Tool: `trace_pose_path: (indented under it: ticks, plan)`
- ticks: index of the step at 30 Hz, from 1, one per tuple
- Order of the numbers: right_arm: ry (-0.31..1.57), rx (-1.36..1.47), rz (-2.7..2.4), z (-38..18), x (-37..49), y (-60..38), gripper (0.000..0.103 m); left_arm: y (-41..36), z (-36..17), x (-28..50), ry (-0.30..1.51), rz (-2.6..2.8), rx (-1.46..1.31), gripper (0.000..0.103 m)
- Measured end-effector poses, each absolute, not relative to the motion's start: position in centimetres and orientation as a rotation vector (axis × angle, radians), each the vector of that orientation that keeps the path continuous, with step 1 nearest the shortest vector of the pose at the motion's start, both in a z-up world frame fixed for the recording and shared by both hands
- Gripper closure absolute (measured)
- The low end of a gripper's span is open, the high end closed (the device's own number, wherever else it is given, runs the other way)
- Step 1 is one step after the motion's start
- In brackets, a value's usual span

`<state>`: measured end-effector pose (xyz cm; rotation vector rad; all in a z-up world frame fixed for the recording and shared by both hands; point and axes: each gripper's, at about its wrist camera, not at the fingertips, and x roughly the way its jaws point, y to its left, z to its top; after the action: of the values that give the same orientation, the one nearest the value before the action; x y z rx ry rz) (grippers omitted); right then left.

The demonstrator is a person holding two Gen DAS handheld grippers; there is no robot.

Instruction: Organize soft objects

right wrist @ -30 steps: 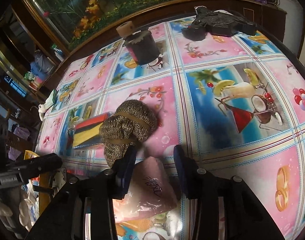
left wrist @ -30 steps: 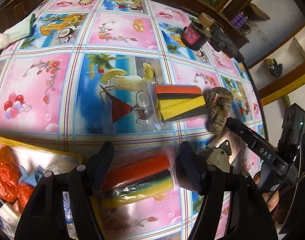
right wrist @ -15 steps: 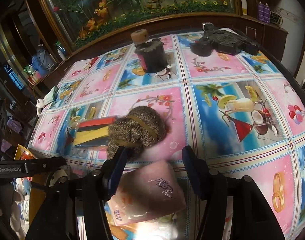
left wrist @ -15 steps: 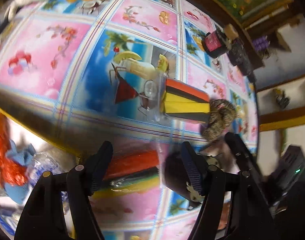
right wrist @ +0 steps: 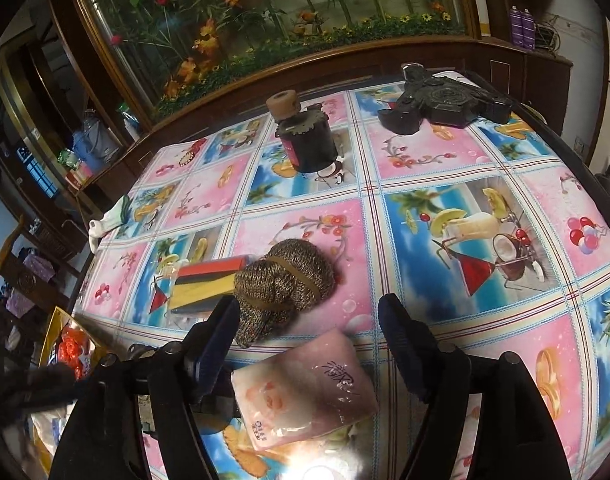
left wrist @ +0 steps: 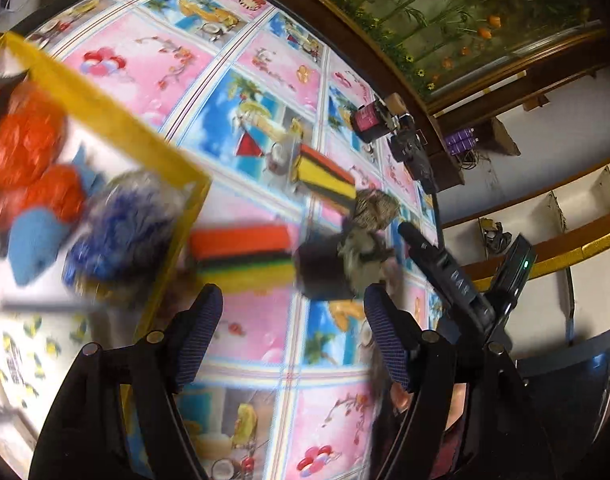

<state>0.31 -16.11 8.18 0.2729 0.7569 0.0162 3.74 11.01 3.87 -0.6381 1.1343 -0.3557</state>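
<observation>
Soft objects, on a table (right wrist: 445, 168) with a picture-tile cloth. Pink tissue pack (right wrist: 305, 390): flat on the table at the 6 o'clock edge of the right wrist view, lying between the fingers of the right tool (right wrist: 309, 344); the pads stand clear of it on both sides and the jaws are opening. Brown knitted bundle (right wrist: 283, 284): bound with a tan band, just beyond the pack toward 12 o'clock, close beside the left finger. Striped sponge pack (right wrist: 207, 282): red, black and yellow layers in clear wrap, touching the bundle at its 9 o'clock side. Second striped sponge pack (left wrist: 243, 258): same colours, blurred in the left wrist view, lying beyond the fingertips of the left tool (left wrist: 293, 336), not between them; this tool's jaws are spread and opening, with nothing between them. Yellow-rimmed bag (left wrist: 105, 108): at 9 o'clock of the left wrist view, holding orange mesh balls (left wrist: 21, 148), a light blue piece (left wrist: 33, 244) and a blue fluffy piece (left wrist: 121, 224); whether the second sponge pack touches the bag cannot be told. Dark jar (right wrist: 309, 144) with a cork-coloured top: upright toward 12 o'clock. Black device (right wrist: 445, 104): at 1 o'clock, far edge. White glove (right wrist: 109, 216): at the table's 9 o'clock edge.
</observation>
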Motion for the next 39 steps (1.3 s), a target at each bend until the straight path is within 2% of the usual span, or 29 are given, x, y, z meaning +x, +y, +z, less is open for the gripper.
trace_pose_path:
  ticks: [3,7,10,14,19,27,33,39]
  plan:
    - [0.762,0.271,0.019,8.0,0.3,-15.8,0.030,12.0,3.0,4.6,1.124,-0.341,-0.664,0.032]
    - [0.759,0.253,0.010,7.9,0.3,-15.6,0.030,12.4,4.9,7.2,0.995,-0.235,-0.507,0.032]
    - [0.759,0.248,0.007,7.9,0.3,-15.6,0.029,10.7,4.6,9.0,1.051,-0.287,-0.377,0.032]
    - [0.781,0.267,-0.002,7.5,0.9,-16.2,0.029,6.5,3.8,8.9,1.092,-0.334,-0.055,0.032]
    - [0.805,0.271,-0.025,7.1,1.5,-16.5,0.029,5.3,2.1,8.8,1.192,-0.318,-0.016,0.032]
    - [0.860,0.120,-0.108,5.9,2.2,-14.2,0.029,4.5,1.7,4.5,1.270,-0.395,-0.028,0.032]
    - [0.926,0.074,-0.197,4.9,1.7,-14.0,0.030,2.9,1.6,1.1,1.217,-0.412,0.051,0.032]
    - [0.959,0.023,-0.201,4.9,-2.3,-13.6,0.031,1.8,1.7,-1.7,1.196,-0.470,0.075,0.032]
